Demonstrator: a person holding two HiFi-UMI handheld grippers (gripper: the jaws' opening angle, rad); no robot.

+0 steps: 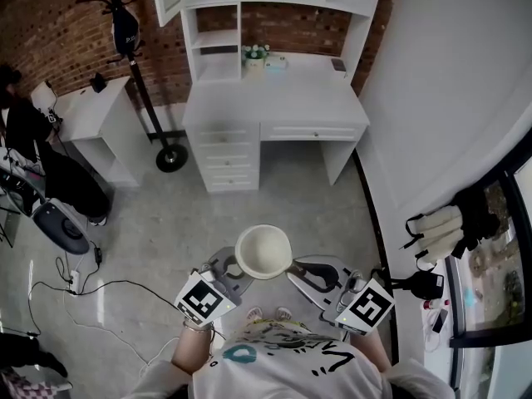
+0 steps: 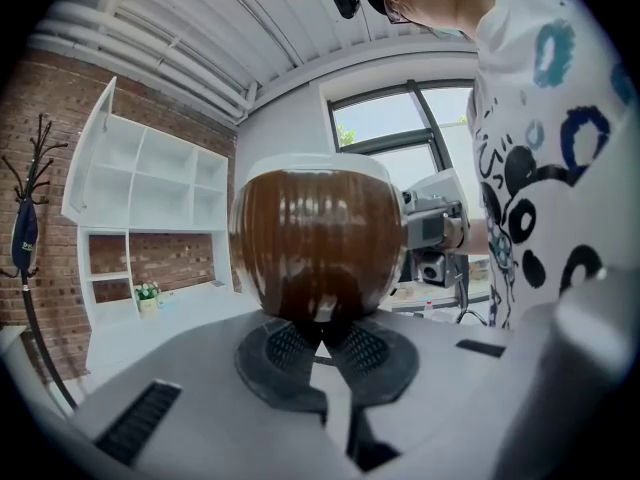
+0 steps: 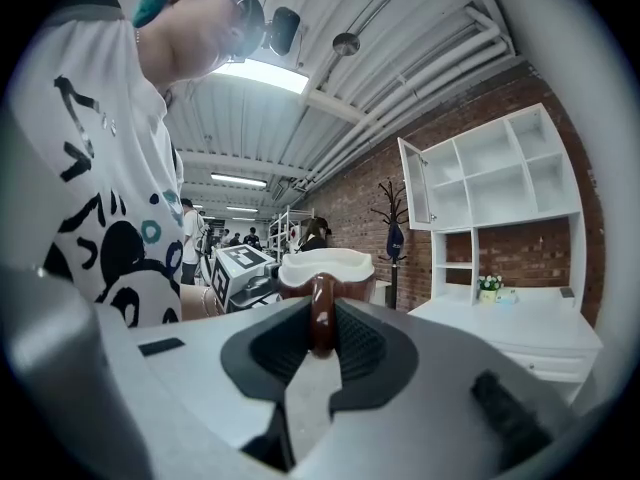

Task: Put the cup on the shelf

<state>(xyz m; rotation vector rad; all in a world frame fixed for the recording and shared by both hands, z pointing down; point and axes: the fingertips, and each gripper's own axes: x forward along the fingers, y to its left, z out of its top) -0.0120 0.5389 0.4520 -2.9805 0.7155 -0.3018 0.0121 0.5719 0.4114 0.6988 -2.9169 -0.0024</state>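
Far left, a black coat stand (image 1: pixel 171 158) rises off its round base against the brick wall, with a small white table (image 1: pixel 91 102) just beside it. Now the left gripper (image 1: pixel 231 264), grey and smooth-shelled, its cube showing a black-and-white square marker. In the left gripper view, that gripper (image 2: pixel 320 340) has its ribbed dark pads all but together, only a sliver between them. Their tips sit against the low curve of the cup (image 2: pixel 320 243), which is glossy, brown and round-bellied with a white rim.

From the head view, the cup (image 1: pixel 263 252) is held up in the air between the two grippers, its pale inside facing the camera. Straight ahead and well apart stands the white desk (image 1: pixel 274 98), with its shelf (image 1: pixel 218 38) above and a little potted plant (image 1: pixel 254 54) on top.

On the right, the right gripper (image 1: pixel 296 270) meets the cup's side. In the right gripper view, that gripper (image 3: pixel 320 333) has its jaws clamped on the shiny brown loop of the handle (image 3: pixel 321 313), with the cup (image 3: pixel 325 266) just beyond.
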